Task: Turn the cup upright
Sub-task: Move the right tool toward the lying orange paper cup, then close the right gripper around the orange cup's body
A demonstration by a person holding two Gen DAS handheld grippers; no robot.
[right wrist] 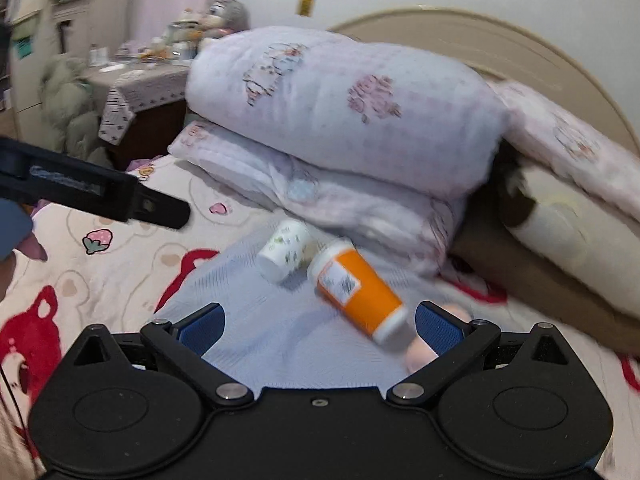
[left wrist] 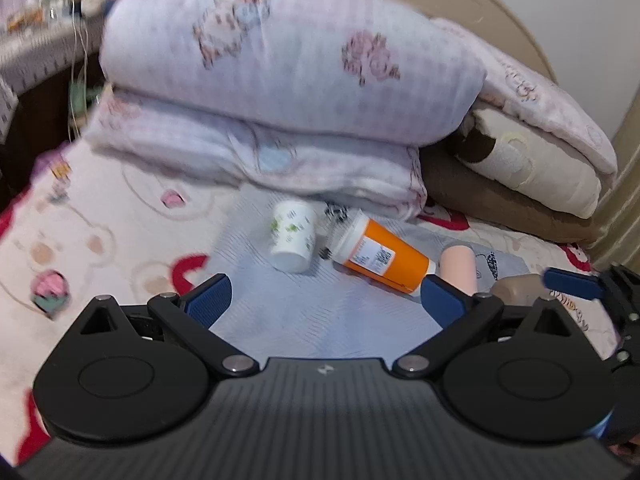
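Note:
A white paper cup with green leaf print (left wrist: 293, 235) lies tipped on a pale blue cloth (left wrist: 320, 312), its base toward me. It also shows in the right wrist view (right wrist: 285, 250). An orange cup with a white rim and label (left wrist: 380, 256) lies on its side beside it, also in the right wrist view (right wrist: 357, 292). A pink cup (left wrist: 459, 266) lies to its right. My left gripper (left wrist: 324, 300) is open and empty, short of the cups. My right gripper (right wrist: 320, 326) is open and empty, with the orange cup near its right finger.
Folded pink floral quilts (left wrist: 280, 92) are stacked just behind the cups. Brown and cream pillows (left wrist: 520, 184) lie at the right against a beige headboard. A bear-print bedsheet (left wrist: 100, 240) spreads to the left. A cluttered side table (right wrist: 140, 76) stands at far left.

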